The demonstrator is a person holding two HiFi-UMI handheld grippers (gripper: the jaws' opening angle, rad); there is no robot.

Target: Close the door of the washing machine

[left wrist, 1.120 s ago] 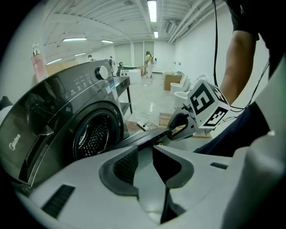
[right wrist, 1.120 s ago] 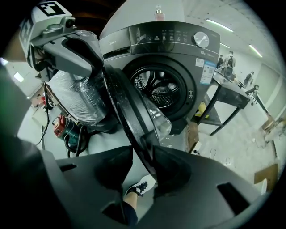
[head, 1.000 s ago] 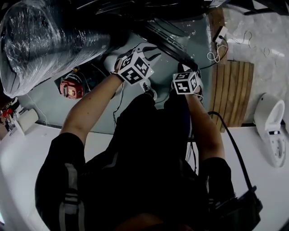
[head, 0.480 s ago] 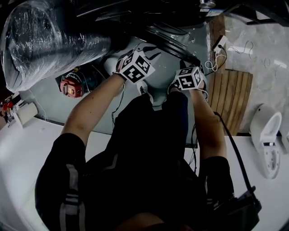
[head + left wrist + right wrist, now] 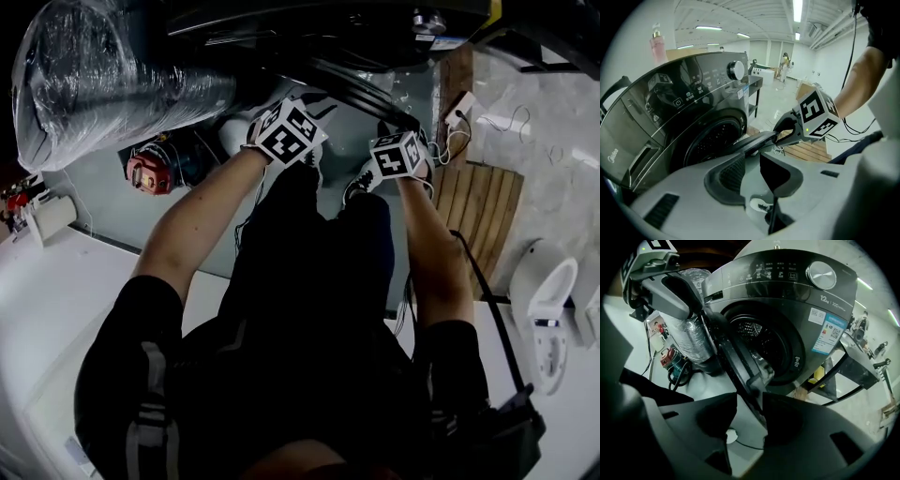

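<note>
Dark grey front-loading washing machine (image 5: 797,301) with its round glass door (image 5: 740,357) swung open; the right gripper (image 5: 750,398) has jaws spread astride the door's rim, the left gripper (image 5: 752,157) has jaws spread just beside it

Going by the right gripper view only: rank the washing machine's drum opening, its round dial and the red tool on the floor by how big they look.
1. drum opening, largest by far, even with the door across part of it
2. dial
3. red tool, smallest, though it lies farther off and is partly hidden

One washing machine (image 5: 787,310), two tools (image 5: 751,163) (image 5: 750,404)
</note>
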